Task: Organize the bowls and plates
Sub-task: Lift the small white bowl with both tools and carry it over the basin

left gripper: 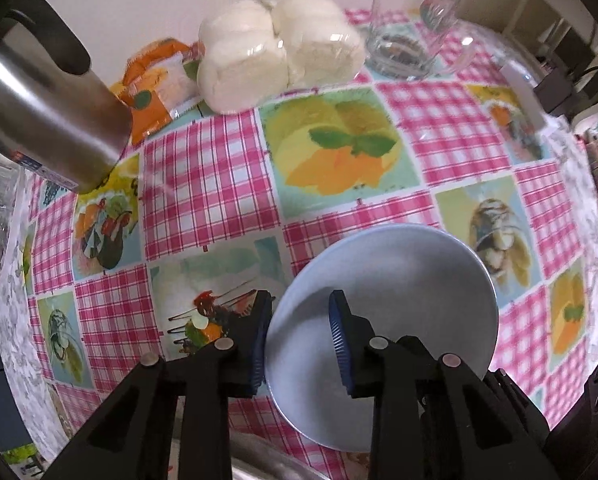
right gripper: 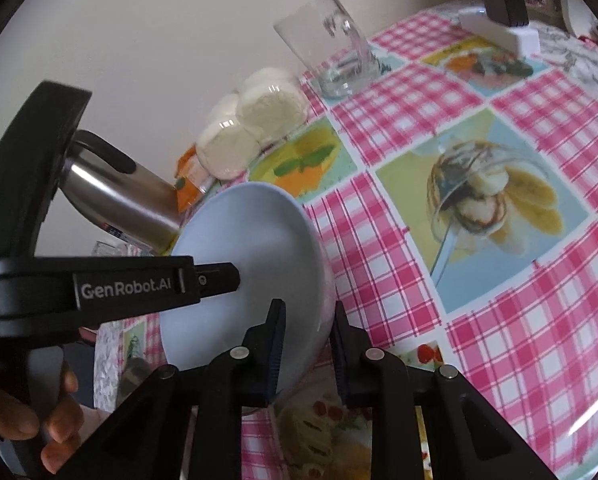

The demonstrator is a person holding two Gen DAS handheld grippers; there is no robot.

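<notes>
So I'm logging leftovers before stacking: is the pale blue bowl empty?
Empty: in both wrist views the bowl shows only its bare pale blue inside.
</notes>
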